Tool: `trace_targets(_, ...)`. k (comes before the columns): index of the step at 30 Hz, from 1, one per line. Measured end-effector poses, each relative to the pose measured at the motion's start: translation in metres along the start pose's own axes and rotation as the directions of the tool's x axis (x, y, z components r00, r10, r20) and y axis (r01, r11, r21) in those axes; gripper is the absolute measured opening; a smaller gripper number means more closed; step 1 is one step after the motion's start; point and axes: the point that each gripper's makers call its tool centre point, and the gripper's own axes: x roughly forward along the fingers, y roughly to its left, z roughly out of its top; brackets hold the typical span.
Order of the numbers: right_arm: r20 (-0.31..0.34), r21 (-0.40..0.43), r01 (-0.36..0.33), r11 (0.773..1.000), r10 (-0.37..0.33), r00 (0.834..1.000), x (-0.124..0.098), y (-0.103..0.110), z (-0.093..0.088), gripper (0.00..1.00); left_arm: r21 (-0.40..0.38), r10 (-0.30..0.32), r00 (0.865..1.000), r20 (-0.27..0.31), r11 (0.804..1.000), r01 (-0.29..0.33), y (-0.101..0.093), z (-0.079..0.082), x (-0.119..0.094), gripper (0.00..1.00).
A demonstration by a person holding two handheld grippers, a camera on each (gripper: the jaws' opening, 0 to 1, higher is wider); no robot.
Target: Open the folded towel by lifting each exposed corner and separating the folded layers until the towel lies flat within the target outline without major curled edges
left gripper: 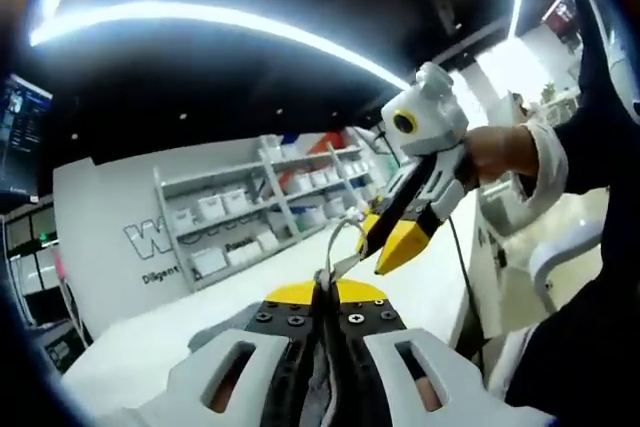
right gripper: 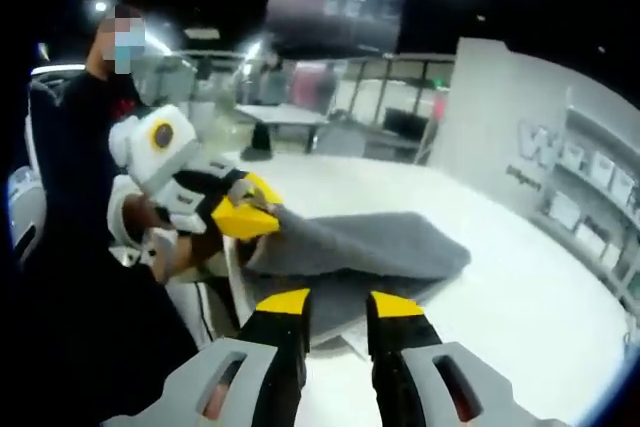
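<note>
Your left gripper (right gripper: 250,215) is closed on the soft, limp grey towel (right gripper: 370,247) at its corner, your right gripper (right gripper: 335,312) stands narrowly apart; take the free edge.

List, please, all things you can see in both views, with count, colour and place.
towel: one, grey, on the white table, one edge lifted by the left gripper
table: one, white, under the towel
shelves: one unit, white, with boxes, against the back wall
monitor: one, dark, overhead at the back
left gripper: one, yellow-tipped, shut on the towel
right gripper: one, yellow-tipped, above the table; its jaws stand apart in its own view
person's hand: one, holding the right gripper
</note>
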Motion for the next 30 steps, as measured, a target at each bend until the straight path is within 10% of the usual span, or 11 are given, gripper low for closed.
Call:
trace_targets(10,0.064,0.176,0.039,0.984,-0.051,0.997,0.014,-0.032,0.006,0.19,-0.048,0.020,1.000,0.004,0.999,-0.020,0.010,0.005,-0.010,0.04)
trace_targets(15,0.126,0.364,0.017,0.931,-0.067,0.990,0.021,-0.052,0.014,0.19,-0.045,0.022,1.000,0.008,0.999,-0.021,0.009,0.009,-0.012,0.04)
trace_targets(30,0.141,0.580,-0.017,0.814,-0.081,0.987,0.054,-0.096,0.012,0.20,-0.055,0.016,1.000,0.005,0.998,-0.016,0.010,0.011,-0.012,0.04)
